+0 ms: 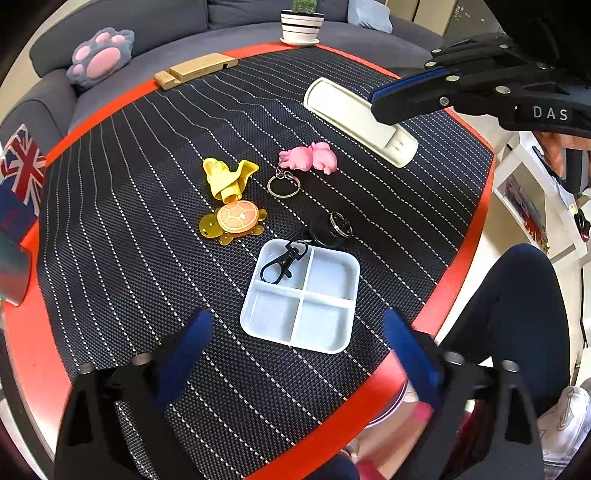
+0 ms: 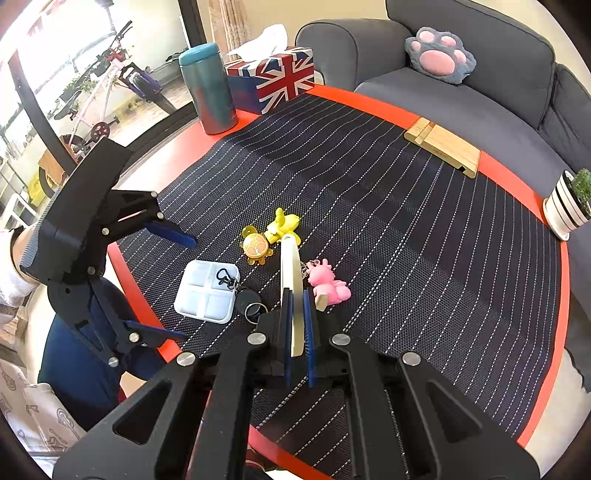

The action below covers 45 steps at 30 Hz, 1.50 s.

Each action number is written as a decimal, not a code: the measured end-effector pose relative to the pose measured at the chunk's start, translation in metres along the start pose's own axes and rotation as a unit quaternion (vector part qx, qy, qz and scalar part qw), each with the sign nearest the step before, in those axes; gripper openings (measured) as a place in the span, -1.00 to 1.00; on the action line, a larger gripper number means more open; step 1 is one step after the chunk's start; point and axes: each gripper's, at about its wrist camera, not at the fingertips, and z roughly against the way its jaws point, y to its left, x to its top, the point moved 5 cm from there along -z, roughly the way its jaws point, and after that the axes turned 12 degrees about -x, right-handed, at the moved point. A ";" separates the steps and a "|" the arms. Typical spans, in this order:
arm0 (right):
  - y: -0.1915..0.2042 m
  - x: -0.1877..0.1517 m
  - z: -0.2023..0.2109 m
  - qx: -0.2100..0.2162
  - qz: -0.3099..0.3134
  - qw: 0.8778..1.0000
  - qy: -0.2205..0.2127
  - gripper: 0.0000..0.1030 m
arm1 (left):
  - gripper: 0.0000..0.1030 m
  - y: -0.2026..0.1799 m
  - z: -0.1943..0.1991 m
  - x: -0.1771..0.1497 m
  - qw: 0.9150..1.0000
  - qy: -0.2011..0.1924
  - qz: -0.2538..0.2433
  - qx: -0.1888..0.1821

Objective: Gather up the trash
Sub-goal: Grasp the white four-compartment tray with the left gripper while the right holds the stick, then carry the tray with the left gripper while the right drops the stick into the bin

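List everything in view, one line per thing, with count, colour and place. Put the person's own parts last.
white tray: 1, cream, long, held edge-on in the right claw
divided dish: 1, white, four compartments, near table edge
black key clip: 1, black, lying over the dish's rim
turtle charm: 1, orange and yellow, mat centre
yellow toy: 1, yellow, touching the turtle
pink keychain: 1, pink, with metal ring, mat centre
wooden stand: 1, tan, far table edge
plant pot: 1, white with black stripes, table edge
tissue box: 1, Union Jack print
tumbler: 1, teal, beside the tissue box
paw cushion: 1, grey and pink, on sofa
left claw: open, empty
right claw: shut on the tray
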 end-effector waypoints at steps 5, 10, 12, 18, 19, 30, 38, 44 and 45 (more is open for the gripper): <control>-0.001 0.000 -0.001 0.000 -0.001 1.000 0.000 -0.90 | 0.27 0.000 0.000 0.002 1.000 -0.004 -0.004 0.007; -0.001 0.000 -0.001 0.000 -0.002 1.000 0.000 -0.90 | 0.15 -0.001 0.001 0.002 1.000 -0.006 -0.003 0.001; -0.001 0.000 -0.001 0.000 -0.002 1.000 0.000 -0.90 | 0.15 -0.001 0.003 0.003 1.000 -0.011 -0.002 0.001; -0.001 0.000 -0.002 0.000 -0.003 1.000 0.000 -0.90 | 0.13 -0.003 0.014 0.010 1.000 -0.028 -0.002 0.001; -0.001 0.000 -0.002 0.000 -0.003 1.000 0.000 -0.90 | 0.13 -0.003 0.016 0.011 1.000 -0.031 -0.003 0.002; -0.002 0.000 0.000 0.000 -0.007 1.000 -0.003 -0.90 | 0.12 -0.005 0.035 0.023 0.998 -0.062 -0.001 0.006; -0.004 -0.001 0.002 0.000 -0.009 1.000 -0.005 -0.90 | 0.12 -0.005 0.052 0.035 0.996 -0.090 0.000 0.007; -0.004 -0.001 0.003 -0.001 -0.010 1.000 -0.005 -0.90 | 0.12 -0.006 0.062 0.044 0.994 -0.107 0.003 0.004; -0.004 -0.001 0.003 -0.001 -0.010 1.000 -0.006 -0.90 | 0.12 -0.006 0.065 0.045 0.994 -0.110 0.003 0.004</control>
